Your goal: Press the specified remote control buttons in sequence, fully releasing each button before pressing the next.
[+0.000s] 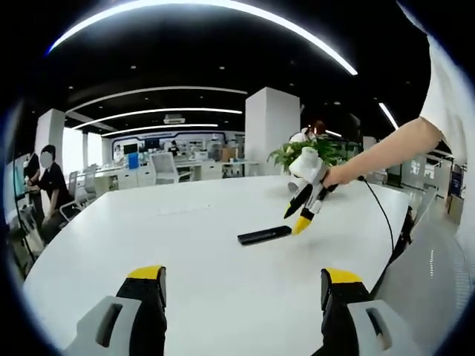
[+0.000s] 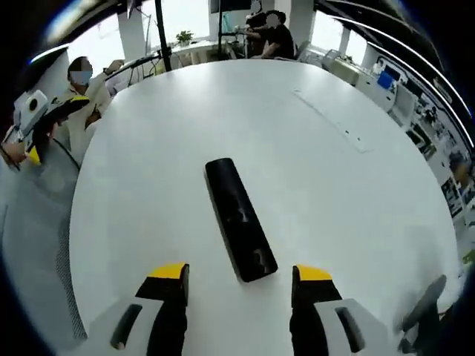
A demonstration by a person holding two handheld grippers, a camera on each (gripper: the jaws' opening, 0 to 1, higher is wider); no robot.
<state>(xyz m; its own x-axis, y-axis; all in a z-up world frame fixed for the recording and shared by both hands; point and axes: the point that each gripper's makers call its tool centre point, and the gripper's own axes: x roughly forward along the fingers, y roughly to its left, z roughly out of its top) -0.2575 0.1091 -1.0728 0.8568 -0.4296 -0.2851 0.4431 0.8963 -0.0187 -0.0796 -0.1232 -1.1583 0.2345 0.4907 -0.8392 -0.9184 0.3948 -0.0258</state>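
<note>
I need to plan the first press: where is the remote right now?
The black remote lies flat on the white table, just ahead of the open right gripper; in the left gripper view it lies right of centre.

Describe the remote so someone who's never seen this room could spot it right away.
Find the big round white table. Near its edge, just ahead of the right gripper, lies the remote, a slim black bar lying flat. It is the lone dark object on that white top.

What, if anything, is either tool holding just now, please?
Nothing. The remote lies flat on the table; the right tool hovers open above its near end, and the left tool is open and empty.
</note>
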